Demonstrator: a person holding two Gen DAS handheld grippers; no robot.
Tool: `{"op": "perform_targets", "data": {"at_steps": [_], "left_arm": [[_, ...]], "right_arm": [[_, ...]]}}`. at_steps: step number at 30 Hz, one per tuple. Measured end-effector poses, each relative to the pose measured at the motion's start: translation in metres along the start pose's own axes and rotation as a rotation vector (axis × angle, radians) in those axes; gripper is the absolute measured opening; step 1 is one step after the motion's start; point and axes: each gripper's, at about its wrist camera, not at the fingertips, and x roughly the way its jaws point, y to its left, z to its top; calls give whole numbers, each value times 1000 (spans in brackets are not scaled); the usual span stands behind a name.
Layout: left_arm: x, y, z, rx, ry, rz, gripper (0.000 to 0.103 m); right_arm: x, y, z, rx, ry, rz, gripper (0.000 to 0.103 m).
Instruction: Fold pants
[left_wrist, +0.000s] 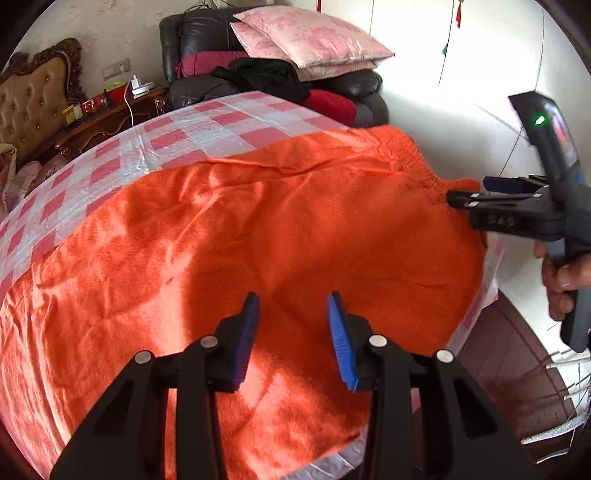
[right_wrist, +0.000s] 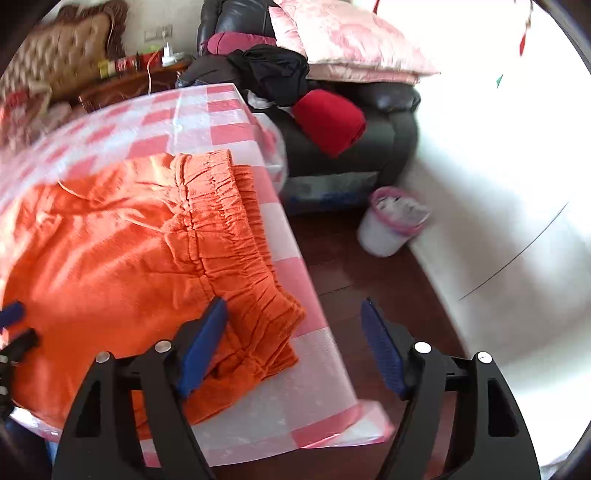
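The checked table in front of you is the biggest thing here, and the orange pants cover most of its near half. They lie flat with their long axis running across your view. The gathered waistband sits at the right end, close to the table's right edge, and the legs run off to your left.

Your right gripper is at that waistband corner. Its jaws stand wide and hold nothing. The left pad rests on or just over the cloth, and the right pad hangs out past the table edge, above the floor. From the left camera its fingers look nearer together, but the wrist view shows the gap plainly.

Your left gripper hovers over the middle of the pants with its jaws partly apart and nothing between the pads.

So the right hand is nearer the waist, and the left is better placed to travel toward the legs. A fold probably brings one end over the other along that long axis.
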Motion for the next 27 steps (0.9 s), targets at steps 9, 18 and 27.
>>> {"op": "perform_targets", "data": {"at_steps": [9, 18, 27], "left_arm": [[-60, 91, -59, -271, -41, 210, 39], [-105, 166, -137, -382, -64, 431, 60], [-148, 223, -192, -501, -122, 563, 66]], "right_arm": [[-47, 14, 18, -68, -122, -191, 73], [-40, 128, -7, -323, -141, 18, 74], [-26, 128, -11, -340, -148, -36, 88]]}}
